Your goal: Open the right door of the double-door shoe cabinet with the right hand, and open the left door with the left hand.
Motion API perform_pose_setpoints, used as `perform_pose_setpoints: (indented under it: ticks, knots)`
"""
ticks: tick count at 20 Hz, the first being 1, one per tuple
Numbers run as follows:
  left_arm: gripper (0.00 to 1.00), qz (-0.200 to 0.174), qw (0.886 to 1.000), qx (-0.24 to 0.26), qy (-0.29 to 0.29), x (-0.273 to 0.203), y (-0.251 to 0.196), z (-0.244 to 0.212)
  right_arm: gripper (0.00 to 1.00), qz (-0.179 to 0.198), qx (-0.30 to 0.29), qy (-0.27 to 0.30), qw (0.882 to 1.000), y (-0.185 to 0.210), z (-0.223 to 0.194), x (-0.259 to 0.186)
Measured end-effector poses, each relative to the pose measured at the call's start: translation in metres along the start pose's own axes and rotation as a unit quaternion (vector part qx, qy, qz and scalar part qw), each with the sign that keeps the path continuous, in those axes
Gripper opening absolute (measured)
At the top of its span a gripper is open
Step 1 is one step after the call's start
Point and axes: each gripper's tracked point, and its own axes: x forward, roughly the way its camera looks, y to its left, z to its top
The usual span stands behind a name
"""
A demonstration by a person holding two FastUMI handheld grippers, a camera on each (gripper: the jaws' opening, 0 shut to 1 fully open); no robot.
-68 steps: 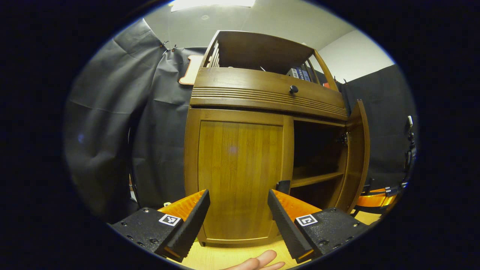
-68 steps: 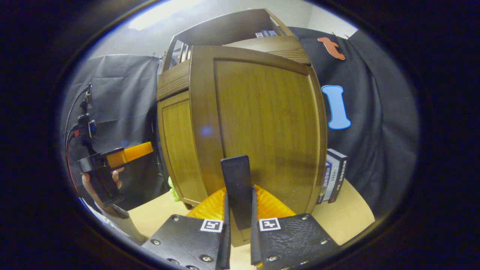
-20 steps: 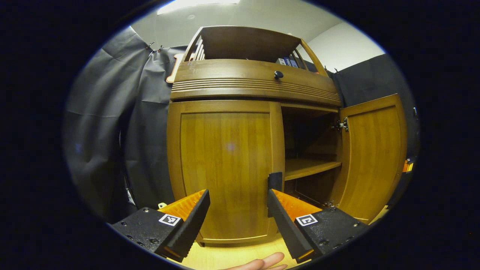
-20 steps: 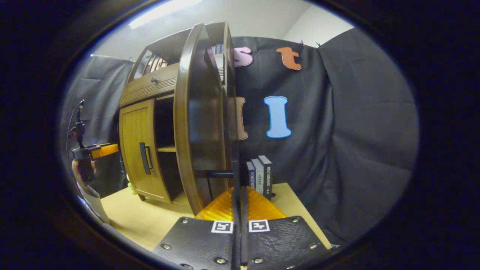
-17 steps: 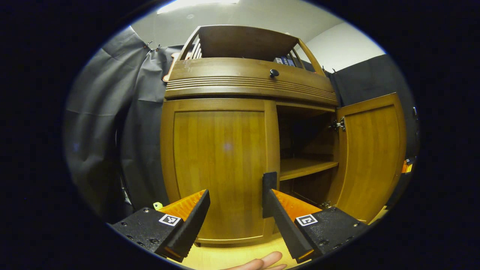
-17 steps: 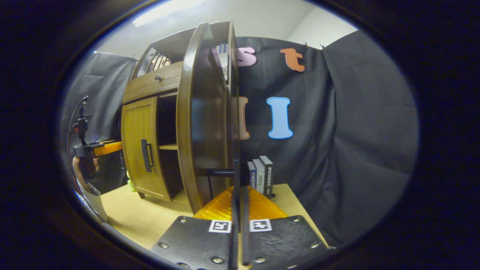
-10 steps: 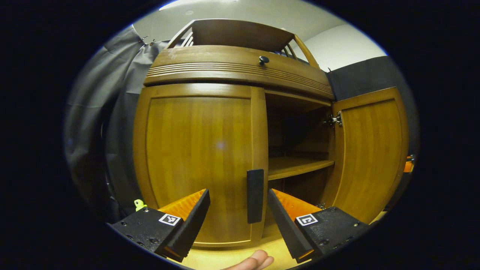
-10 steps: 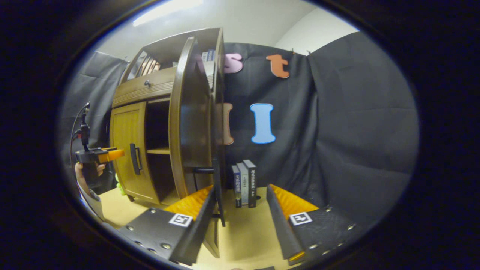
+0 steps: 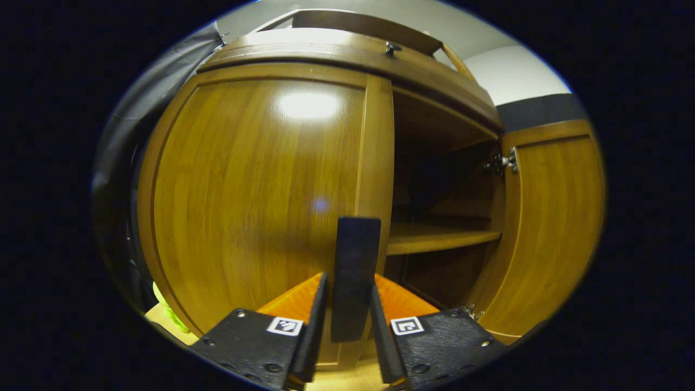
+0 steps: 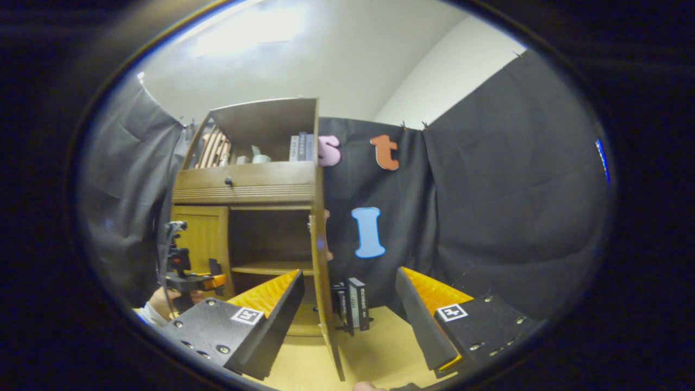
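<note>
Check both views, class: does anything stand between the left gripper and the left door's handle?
Nothing visible does. The left gripper has its fingers on either side of the black handle of the closed left door; the right door hangs open, off to the side.

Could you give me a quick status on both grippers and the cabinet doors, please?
Left gripper shut on closed left wooden door's black bar handle. Right gripper open, off the open right wooden door. Nothing obstructing.
</note>
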Motion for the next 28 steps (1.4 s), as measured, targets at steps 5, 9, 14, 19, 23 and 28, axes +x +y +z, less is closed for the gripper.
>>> perform_pose_setpoints:
  ticks: [5, 9, 14, 19, 23, 28]
  knots:
    - [0.31, -0.01, 0.997, 0.08, 0.008, -0.005, -0.001, -0.001, 1.0, 0.02, -0.056, 0.023, 0.998, 0.051, -0.014, -0.013]
    - [0.3, -0.027, 0.998, 0.06, 0.024, -0.013, -0.003, -0.001, 1.0, 0.031, -0.112, 0.033, 0.993, 0.081, -0.02, -0.018]
    - [0.3, -0.055, 0.996, 0.03, 0.062, -0.045, -0.005, -0.004, 1.0, 0.022, -0.073, 0.015, 0.997, 0.091, 0.003, -0.03]
    - [0.29, -0.067, 0.995, 0.032, 0.072, -0.091, -0.001, 0.0, 1.0, 0.023, -0.02, 0.004, 1.0, 0.094, 0.024, -0.039]
    - [0.29, -0.061, 0.995, 0.04, 0.074, -0.12, 0.006, 0.004, 1.0, 0.026, -0.017, 0.015, 0.999, 0.099, 0.015, -0.039]
    - [0.3, -0.056, 0.995, 0.053, 0.065, -0.149, 0.017, 0.007, 1.0, 0.023, -0.043, 0.042, 0.998, 0.099, -0.007, -0.056]
